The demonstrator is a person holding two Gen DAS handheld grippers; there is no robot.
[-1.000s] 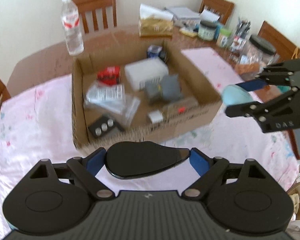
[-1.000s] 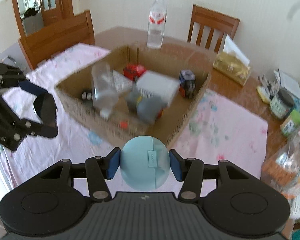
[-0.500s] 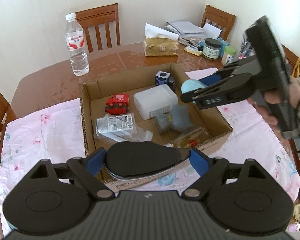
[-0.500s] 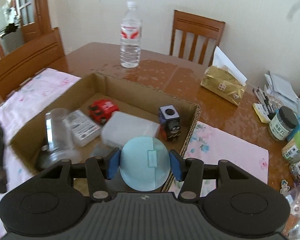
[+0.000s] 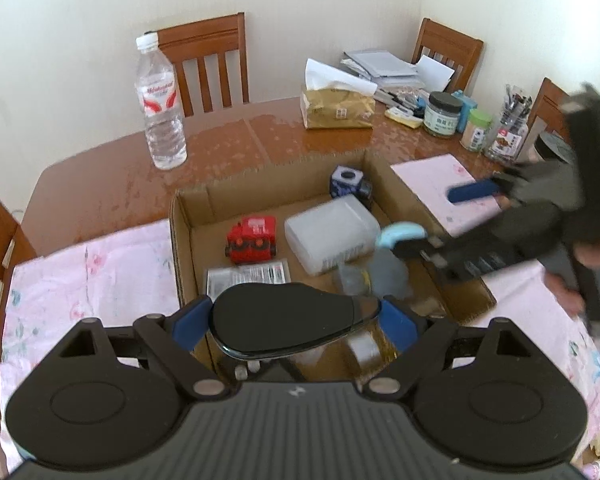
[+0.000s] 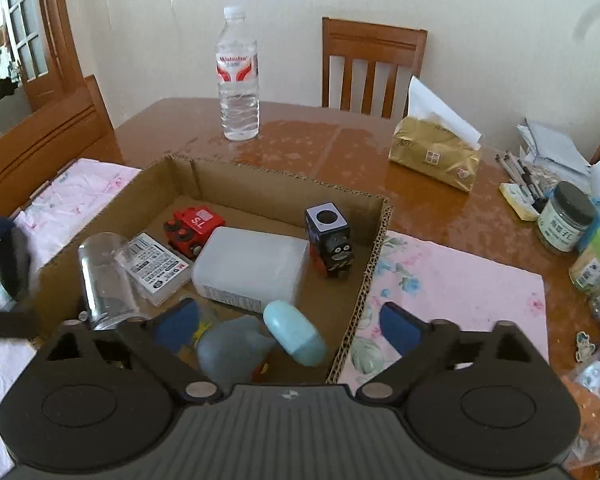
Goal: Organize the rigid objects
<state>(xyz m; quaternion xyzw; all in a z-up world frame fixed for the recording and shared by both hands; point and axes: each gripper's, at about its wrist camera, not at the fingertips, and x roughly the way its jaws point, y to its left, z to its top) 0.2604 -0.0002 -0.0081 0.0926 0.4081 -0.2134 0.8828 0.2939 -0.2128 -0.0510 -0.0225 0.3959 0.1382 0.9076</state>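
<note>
Notably, with the right hand-held gripper (image 6: 288, 326) spread apart, the pale blue egg-shaped plastic case (image 6: 295, 332) lay inside the shallow cardboard box (image 6: 376, 236), while the glossy black oval object (image 5: 288, 326), clamped in the left hand-held gripper (image 5: 292, 322), risked being dropped short of the box wall.

**Blue case lies in the box, fingers spread**

The right gripper (image 6: 288, 322) stands wide open above the cardboard box (image 6: 376, 236). The light blue oval case (image 6: 295, 333) lies inside, just beside the white plastic container (image 6: 252, 266).
</note>
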